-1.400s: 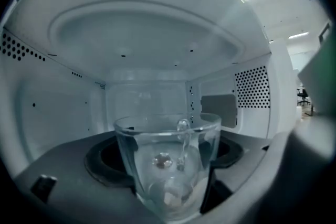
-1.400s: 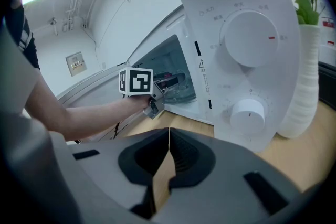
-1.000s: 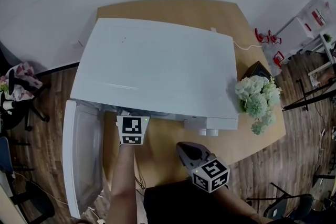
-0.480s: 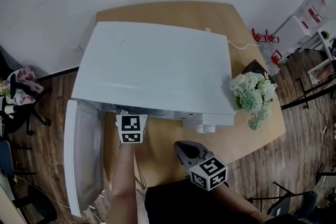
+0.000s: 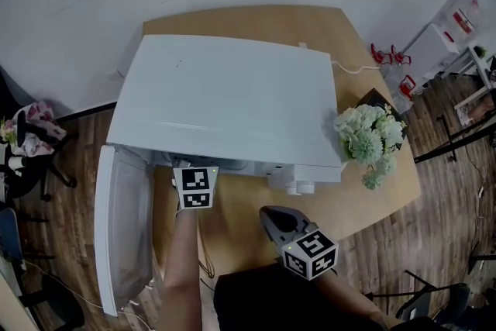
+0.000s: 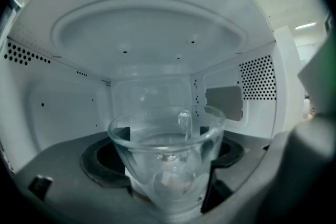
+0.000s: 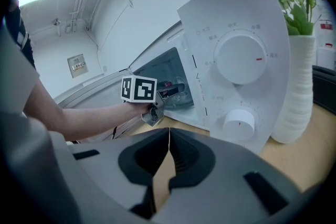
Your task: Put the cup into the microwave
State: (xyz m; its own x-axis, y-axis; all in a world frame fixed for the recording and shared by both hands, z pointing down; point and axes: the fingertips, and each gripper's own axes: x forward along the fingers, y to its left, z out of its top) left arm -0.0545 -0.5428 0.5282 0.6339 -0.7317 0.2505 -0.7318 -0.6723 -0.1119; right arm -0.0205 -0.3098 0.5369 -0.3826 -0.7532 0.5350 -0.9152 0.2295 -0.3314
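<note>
A clear glass cup (image 6: 165, 157) sits between the jaws of my left gripper (image 6: 167, 186), which is shut on it inside the white microwave (image 5: 232, 101). The cavity walls and the dark turntable ring (image 6: 97, 162) surround the cup; I cannot tell whether its base touches the floor. In the head view only the left gripper's marker cube (image 5: 195, 187) shows at the oven's mouth, its tips hidden under the top. The oven door (image 5: 120, 229) hangs open at the left. My right gripper (image 5: 280, 222) is shut and empty over the table, in front of the control panel (image 7: 239, 78).
A white vase of pale flowers (image 5: 368, 139) stands on the wooden table (image 5: 240, 225) right of the microwave, close to the knobs (image 7: 239, 122). A power cord (image 5: 353, 67) runs off the back right. A chair (image 5: 27, 139) stands on the floor at left.
The head camera has drifted a little, so the scene sits slightly further left. Both grippers hold nearly the same places, the left one still in the oven mouth.
</note>
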